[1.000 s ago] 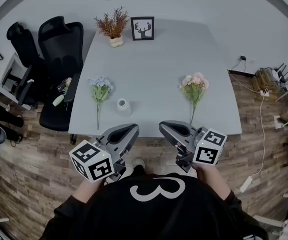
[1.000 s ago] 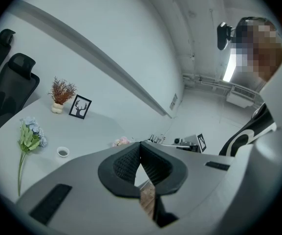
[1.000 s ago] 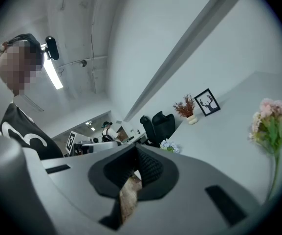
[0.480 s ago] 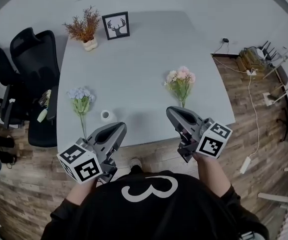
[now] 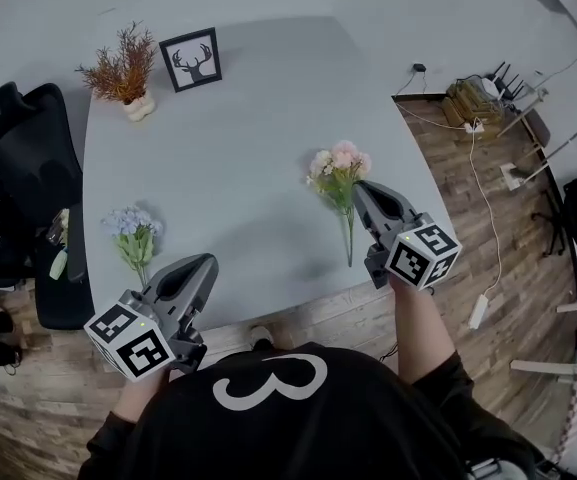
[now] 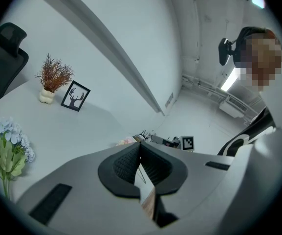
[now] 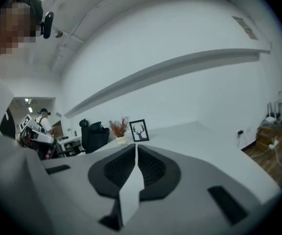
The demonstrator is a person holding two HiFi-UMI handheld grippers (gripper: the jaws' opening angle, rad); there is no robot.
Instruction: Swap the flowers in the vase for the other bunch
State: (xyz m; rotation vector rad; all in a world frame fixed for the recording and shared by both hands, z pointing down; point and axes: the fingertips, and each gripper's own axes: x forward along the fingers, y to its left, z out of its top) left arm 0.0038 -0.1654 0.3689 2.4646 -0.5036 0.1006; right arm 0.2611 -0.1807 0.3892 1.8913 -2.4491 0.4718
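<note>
A pink flower bunch (image 5: pixel 338 162) lies on the grey table (image 5: pixel 248 148), right of the middle, with its stem toward the front edge. A blue bunch (image 5: pixel 128 232) lies at the front left and also shows in the left gripper view (image 6: pixel 9 153). My right gripper (image 5: pixel 363 186) hangs just right of the pink bunch, shut and empty (image 7: pixel 136 148). My left gripper (image 5: pixel 208 263) is over the front edge, right of the blue bunch, shut with nothing in it (image 6: pixel 140 146). No vase shows in any view.
A dried plant in a small white pot (image 5: pixel 123 70) and a framed deer picture (image 5: pixel 190 60) stand at the table's far left. Black office chairs (image 5: pixel 18 158) stand left of the table. Cables and a power strip (image 5: pixel 473 96) lie on the wooden floor at the right.
My right gripper has swung forward and to the right, up beside the pink bunch. The left gripper has shifted left along the front edge. The small white vase near it no longer shows.
</note>
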